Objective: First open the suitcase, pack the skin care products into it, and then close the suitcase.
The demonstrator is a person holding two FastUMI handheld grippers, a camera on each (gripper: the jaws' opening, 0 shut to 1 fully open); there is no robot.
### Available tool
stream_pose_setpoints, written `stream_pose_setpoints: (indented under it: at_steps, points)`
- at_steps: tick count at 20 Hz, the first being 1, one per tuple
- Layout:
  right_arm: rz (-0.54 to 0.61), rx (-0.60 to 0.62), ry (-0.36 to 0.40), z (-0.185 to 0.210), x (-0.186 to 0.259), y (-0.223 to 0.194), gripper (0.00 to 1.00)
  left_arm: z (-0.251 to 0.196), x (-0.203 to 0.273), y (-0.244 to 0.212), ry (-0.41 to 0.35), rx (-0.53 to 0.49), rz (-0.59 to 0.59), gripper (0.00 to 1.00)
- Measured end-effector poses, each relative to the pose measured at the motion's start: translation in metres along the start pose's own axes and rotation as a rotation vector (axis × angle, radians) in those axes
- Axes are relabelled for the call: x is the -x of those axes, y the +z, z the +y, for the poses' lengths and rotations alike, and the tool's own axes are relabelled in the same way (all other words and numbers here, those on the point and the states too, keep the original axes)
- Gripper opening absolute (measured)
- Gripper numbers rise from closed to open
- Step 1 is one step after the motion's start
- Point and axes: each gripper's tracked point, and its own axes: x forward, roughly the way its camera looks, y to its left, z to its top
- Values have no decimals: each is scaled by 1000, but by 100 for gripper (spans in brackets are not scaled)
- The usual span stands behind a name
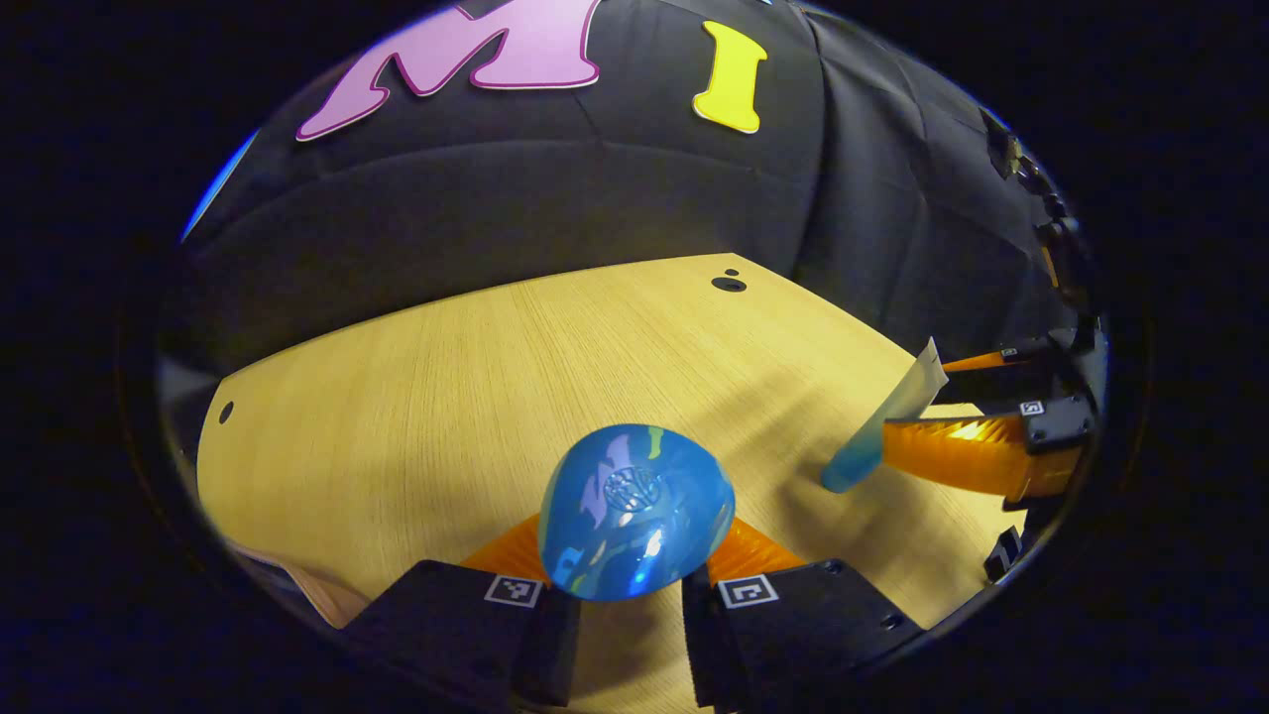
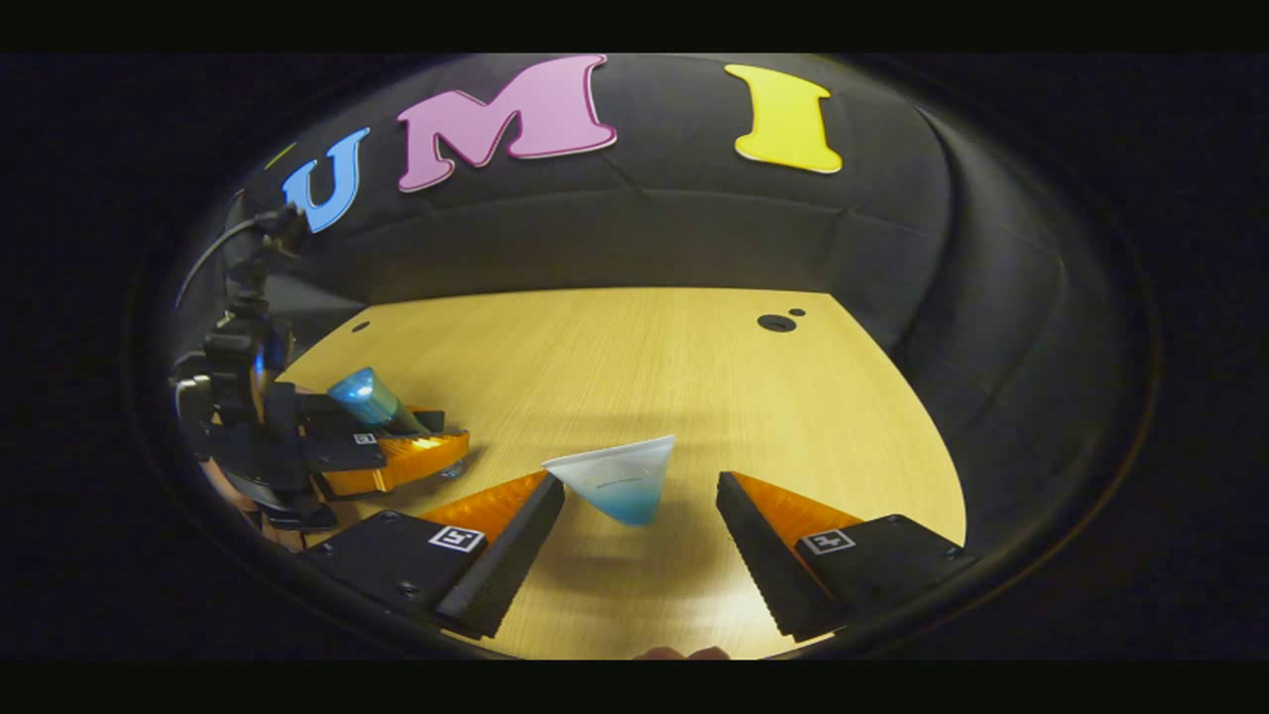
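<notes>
Both grippers up w/ products, no suitcase in sight.
L gripper [image 1: 634,580] clamps blue bottle [image 1: 634,511] over near table [image 1: 496,377]. R gripper [image 2: 639,526] wide open, yet tube [image 2: 623,476] hangs between fingers, touching neither; likely mid-drop, could miss case & hit table.

The left gripper [image 1: 634,585] hangs above the counter [image 1: 476,397], its fingers [image 1: 511,555] closed in tight on a blue bottle [image 1: 634,511] that points forward between them. In the right gripper view the same gripper [image 2: 397,451] sits toward the counter's left edge. The right gripper [image 2: 639,540] is held over the near middle of the counter with its fingers [image 2: 496,511] spread wide; a pale tube [image 2: 620,481] stands between them, and whether either finger touches it cannot be told.
</notes>
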Motion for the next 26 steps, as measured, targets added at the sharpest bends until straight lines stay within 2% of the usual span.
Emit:
stream_pose_setpoints:
  at_steps: [1, 2, 4, 7, 8, 9, 11, 12, 13, 14, 16, 18, 19, 22, 24, 26]
  points:
    - [8, 4, 4, 4, -6, -2, 99, 0, 0, 0, 2, 7, -2, 53]
    - [9, 3, 8, 5, -11, -2, 99, 0, -1, 0, 2, 13, -5, 49]
    - [15, -2, 18, 9, -20, -3, 99, 0, -3, 2, 8, 26, -14, 49]
    - [17, -1, -3, 4, -27, -4, 50, 0, -5, 0, 21, 16, -17, 49]
    - [23, -11, -4, 5, -26, -4, 49, 1, -5, -1, 23, 12, -14, 49]
    - [31, -13, -7, 4, -22, -6, 53, 0, -5, -1, 26, 6, -4, 49]
    - [27, 2, -1, 5, -13, -4, 46, 1, 0, 4, 42, -7, 21, 46]
    - [7, 11, 7, 7, -7, 2, 51, 1, 8, 23, 41, -12, -16, 45]
    - [-4, 23, 15, 9, 2, 6, 51, 0, 20, 39, 33, -16, -48, 46]
    - [-16, 31, 21, 11, 11, 11, 51, 3, 43, 54, 31, -23, -72, 42]
    - [-46, 36, 38, 16, 33, 22, 51, 14, 84, 67, 42, -30, -81, 43]
    - [-75, 33, 62, 27, 53, 35, 51, 38, 123, 71, 61, 14, -57, 42]
    - [-94, 31, 74, 34, 63, 41, 51, 50, 142, 70, 60, 44, -36, 46]
    - [-141, 41, 137, 66, 89, 55, 51, 98, 184, 36, 123, 122, 111, 43]
    - [-172, 58, 174, 90, 100, 61, 51, 140, 213, -4, 227, 139, 251, 44]
    - [-177, 70, 194, 108, 102, 55, 51, 165, 220, -57, 285, 201, 405, 47]
